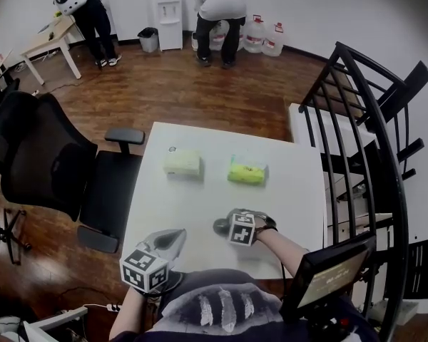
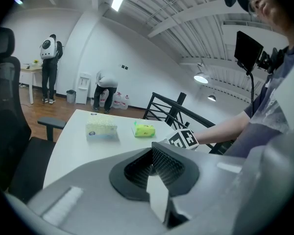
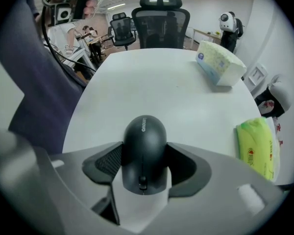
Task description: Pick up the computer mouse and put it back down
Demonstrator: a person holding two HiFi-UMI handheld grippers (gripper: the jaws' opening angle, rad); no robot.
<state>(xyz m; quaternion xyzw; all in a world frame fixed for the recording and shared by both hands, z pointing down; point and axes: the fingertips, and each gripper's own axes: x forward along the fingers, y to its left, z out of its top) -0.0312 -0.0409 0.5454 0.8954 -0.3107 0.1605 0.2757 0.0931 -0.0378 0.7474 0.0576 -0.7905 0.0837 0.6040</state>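
Note:
A black computer mouse [image 3: 144,151] lies lengthwise between the jaws of my right gripper [image 3: 144,164], and both dark ribbed pads touch its sides. Seen from the head view, the mouse [image 1: 221,226] is at the near middle of the white table [image 1: 292,191], with the right gripper [image 1: 227,226] pointing steeply down onto it. I cannot tell whether the mouse is off the tabletop. My left gripper [image 1: 177,235] hovers at the table's near left edge with its jaws together and nothing in them; in its own view the left gripper [image 2: 152,166] shows its pads meeting.
A pale tissue box [image 1: 182,162] and a green packet [image 1: 247,170] lie side by side further back on the table. A black office chair [image 1: 50,166] stands to the left and a black railing [image 1: 357,120] to the right. Two people stand at the far wall.

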